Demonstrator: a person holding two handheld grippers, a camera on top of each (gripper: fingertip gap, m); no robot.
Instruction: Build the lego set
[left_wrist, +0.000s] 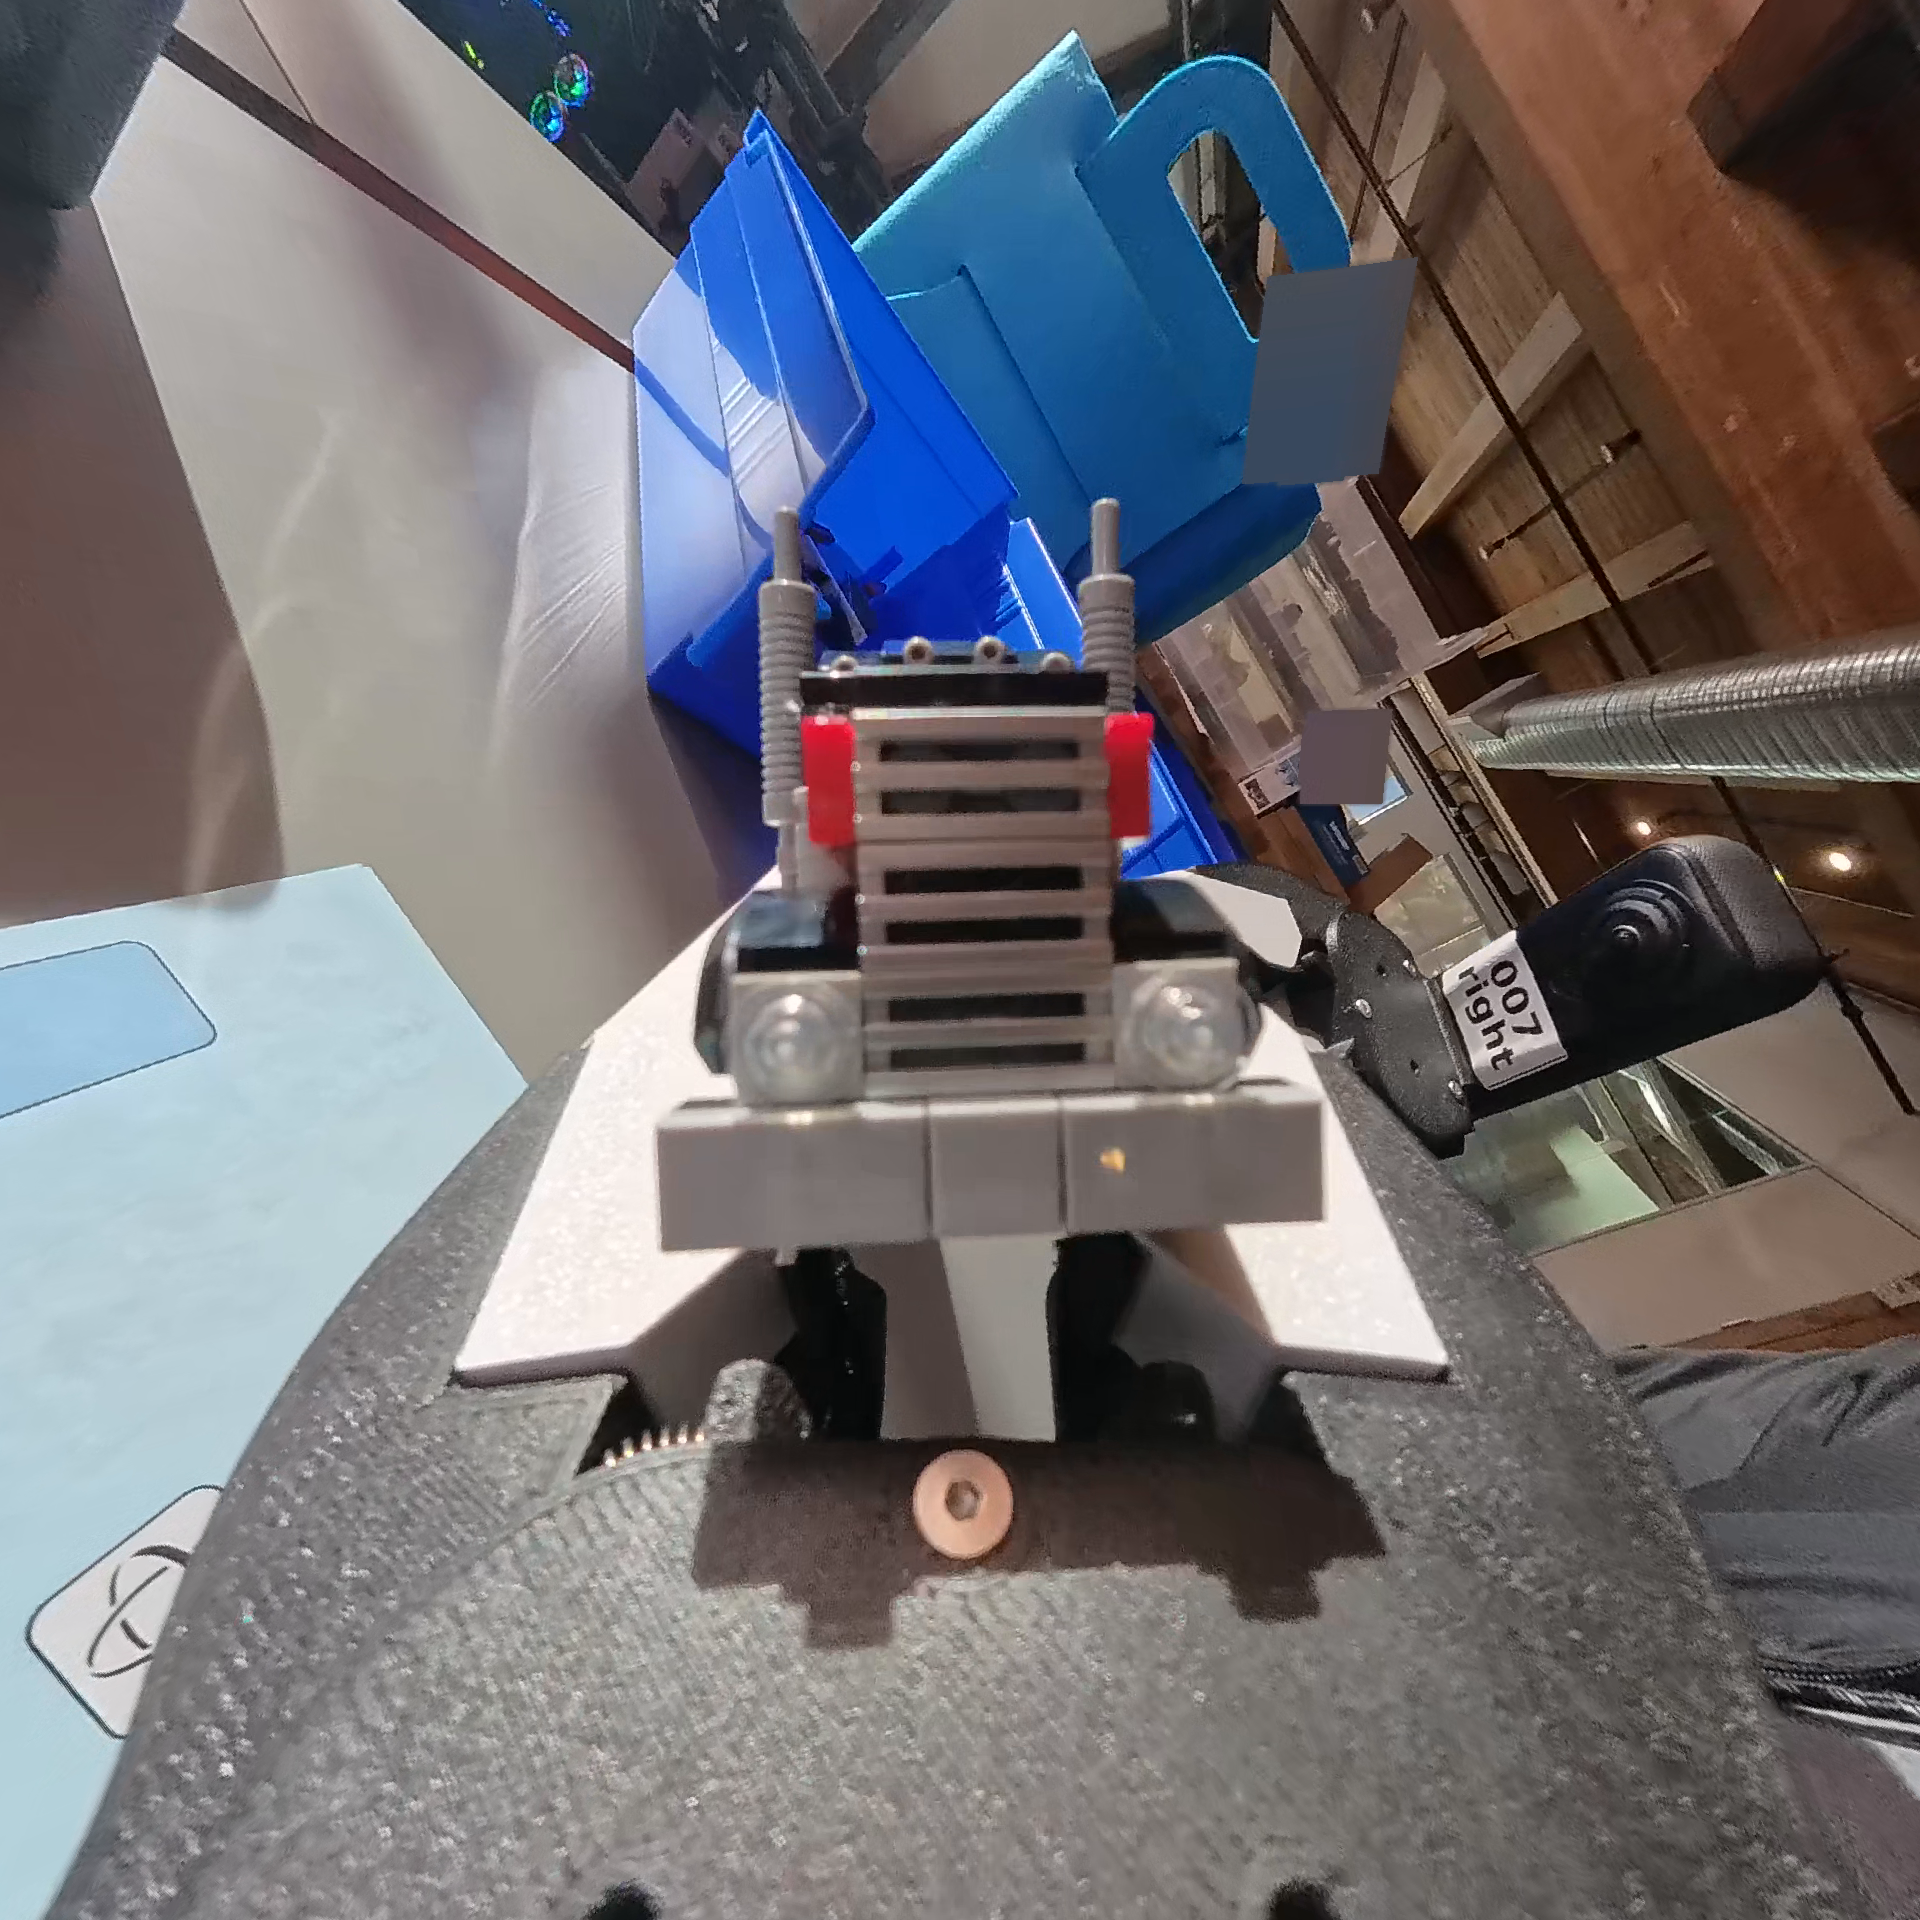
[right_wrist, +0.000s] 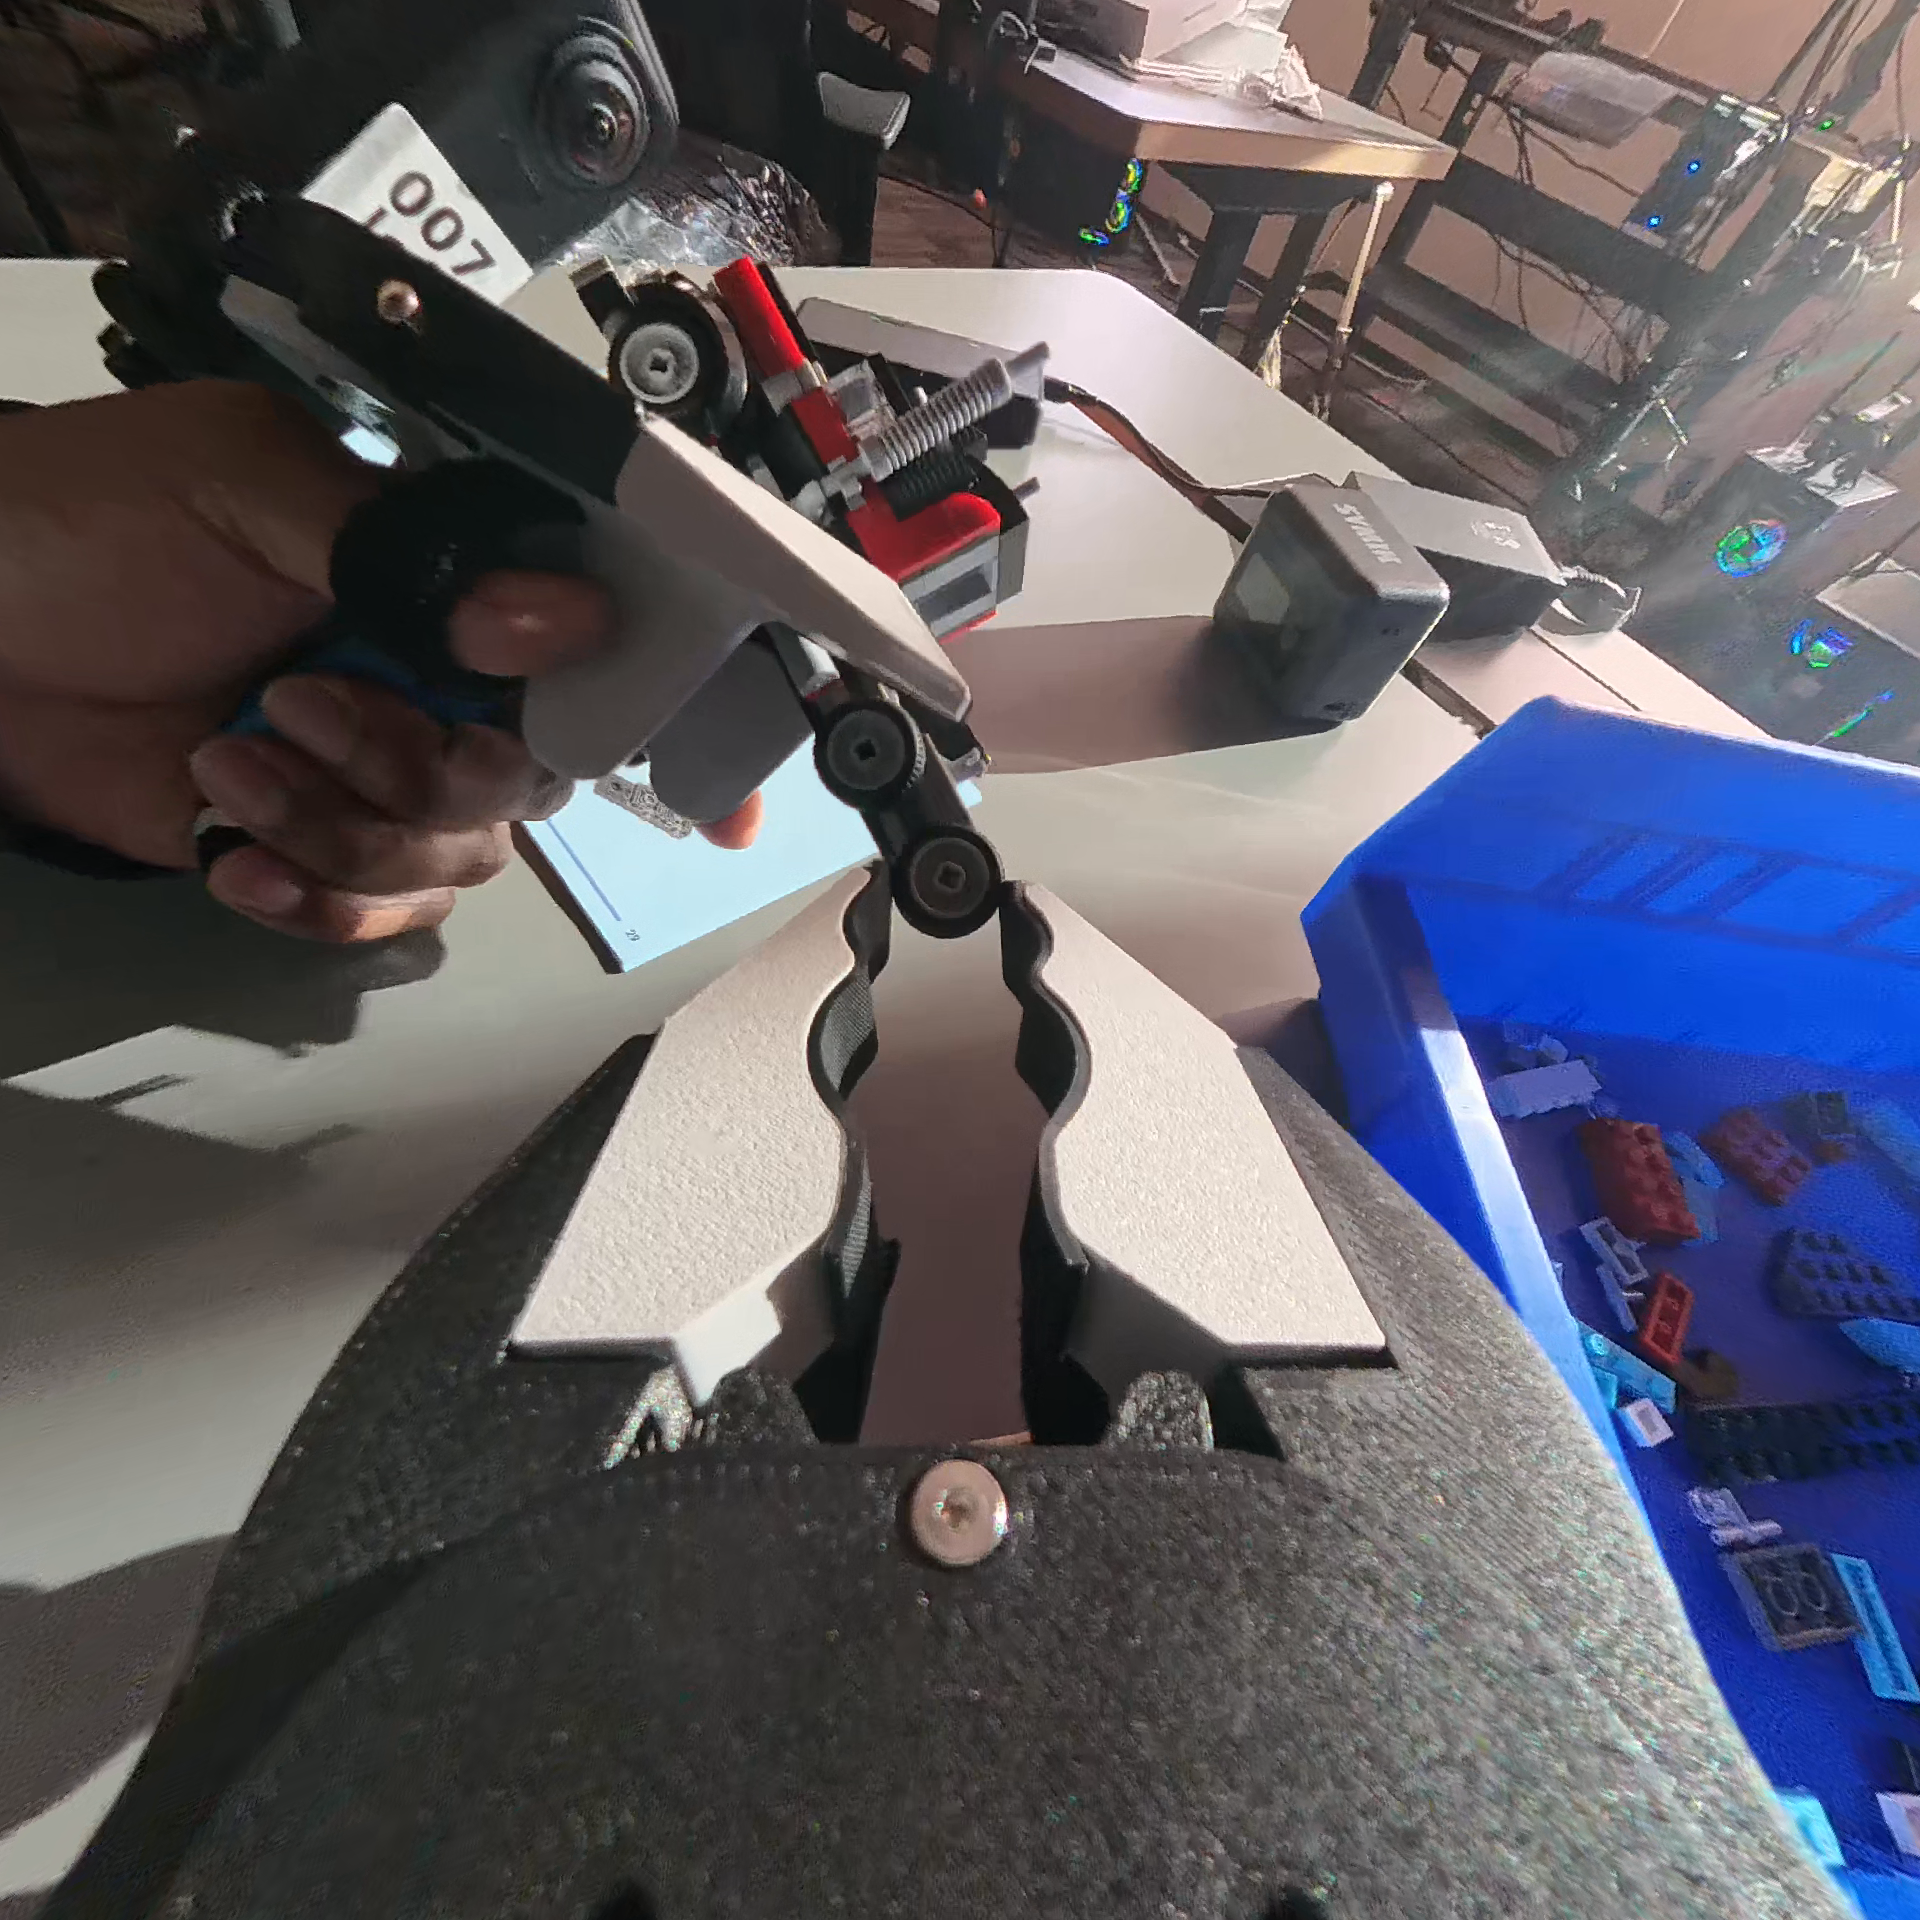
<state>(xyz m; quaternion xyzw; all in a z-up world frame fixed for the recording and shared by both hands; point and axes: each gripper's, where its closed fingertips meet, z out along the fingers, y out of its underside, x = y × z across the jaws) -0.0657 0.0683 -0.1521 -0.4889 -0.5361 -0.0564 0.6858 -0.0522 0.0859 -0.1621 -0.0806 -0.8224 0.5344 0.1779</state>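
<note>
Truck (left_wrist: 987, 935) looks nearly built: cab, grille, stacks and wheels on. We clamp it aloft in our left gripper (left_wrist: 977, 1195); our right gripper (right_wrist: 945, 914) closes around a rear wheel (right_wrist: 943, 878). Spare bricks fill the bin (right_wrist: 1434, 1039).

claws 2 (right_wrist: 940, 914) | truck 1 (left_wrist: 987, 914) | blue bin 1 (right_wrist: 1455, 1039) | booklet 1 (left_wrist: 208, 1195)

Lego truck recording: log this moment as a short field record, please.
held item: Lego truck, lifted off the table
left gripper: shut on the truck body
right gripper: fingertips closing on a rear truck wheel
loose bricks: in blue bin, right of the grippers
instruction booklet: lying on the white table
</note>
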